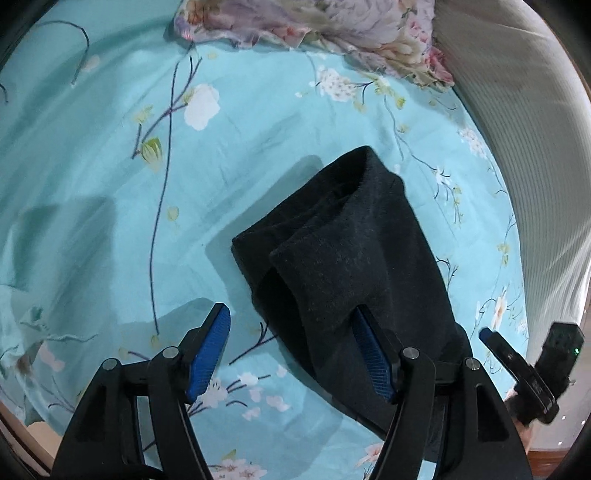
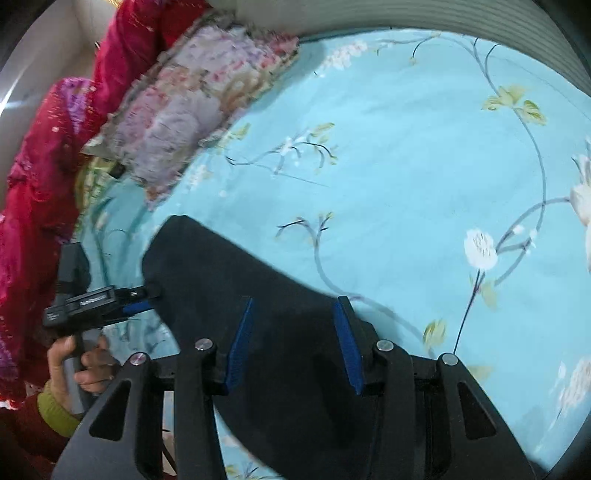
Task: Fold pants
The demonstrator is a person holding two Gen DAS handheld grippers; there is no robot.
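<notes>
- The dark pants (image 1: 354, 258) lie on the turquoise flowered bedsheet (image 1: 110, 166), already doubled: in the left wrist view one thick layer lies over another, with a rounded folded end pointing away from the camera toward the floral pillow (image 1: 314, 26).
- The left gripper (image 1: 291, 325) stands wide apart. Its right finger pad (image 1: 371, 354) touches the near edge of the pants, with cloth draped against it; its left finger pad (image 1: 210, 350) is over bare sheet beside the pants. It grips nothing.
- The right gripper (image 2: 295, 317) is also spread wide, and the pants fill the space between and below its two blue pads. I cannot tell if the fingers touch the cloth or only hover above it; nothing is pinched.
- From the right wrist view, the other gripper reaches the left edge of the pants, and the person's hand (image 2: 79, 365) holds its handle.
- On the far side of the pants from the cameras, beyond the pillow, a red quilt (image 2: 44, 177) is piled. A ribbed white surface (image 1: 535, 147) borders the sheet on the right side of the pants.
- My judgement: the task is well advanced, at least one fold is made and the bundle looks compact. What is left is perhaps one more fold or only smoothing the edges.
</notes>
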